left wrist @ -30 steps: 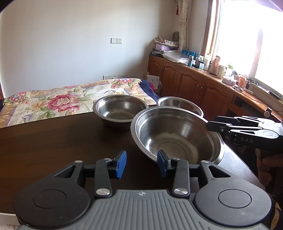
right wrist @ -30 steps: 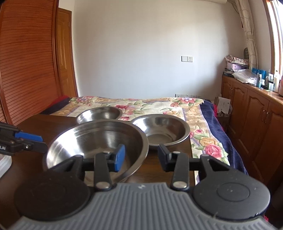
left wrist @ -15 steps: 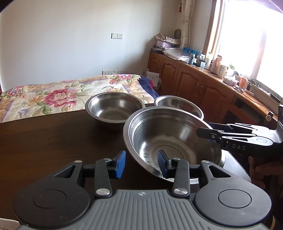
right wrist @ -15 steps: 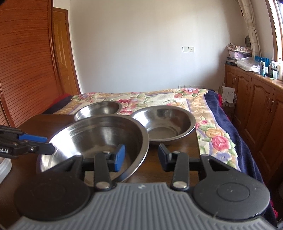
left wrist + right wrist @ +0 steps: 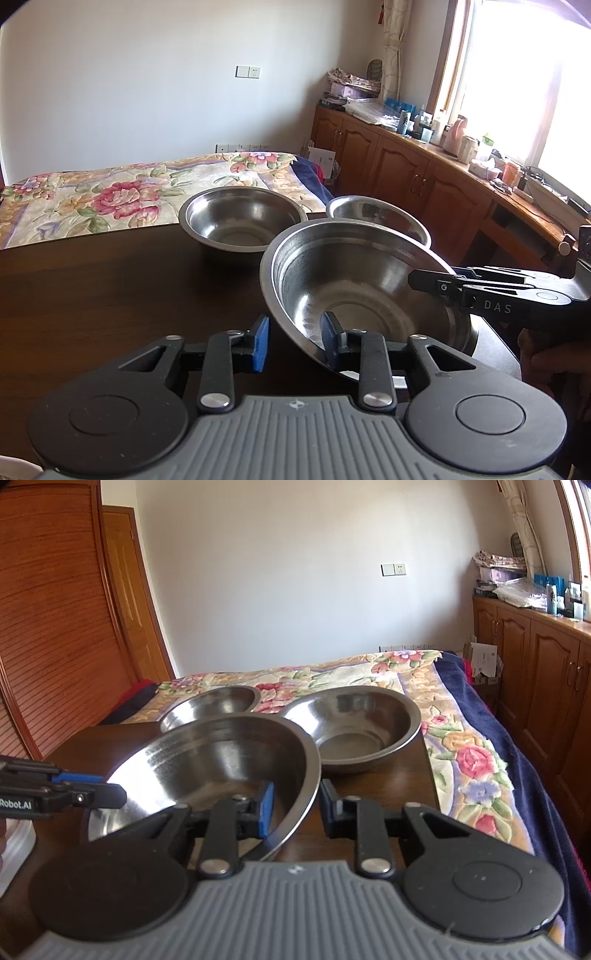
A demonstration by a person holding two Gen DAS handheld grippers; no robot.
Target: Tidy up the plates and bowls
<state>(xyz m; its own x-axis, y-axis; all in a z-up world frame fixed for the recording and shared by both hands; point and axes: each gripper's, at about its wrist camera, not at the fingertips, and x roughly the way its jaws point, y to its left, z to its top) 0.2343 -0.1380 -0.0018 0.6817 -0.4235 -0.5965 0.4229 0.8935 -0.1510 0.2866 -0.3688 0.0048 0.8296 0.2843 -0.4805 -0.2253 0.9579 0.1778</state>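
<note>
Steel big bowl (image 5: 354, 288) sits near on the table (image 5: 110, 288), rim between both our grippers' parted jaws; left gripper (image 5: 295, 341) and right gripper (image 5: 295, 806) should pinch together, then lift level.

Dark wooden table (image 5: 110, 295), three steel bowls (image 5: 240, 225)

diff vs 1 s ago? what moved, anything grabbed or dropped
Both grippers closed in on the big steel bowl: the left gripper and right gripper now each straddle its rim, one finger inside, jaws open. The bowl has tipped up toward the left gripper's side. Nothing clamped or released yet. The two smaller bowls and the table stayed as they were.
</note>
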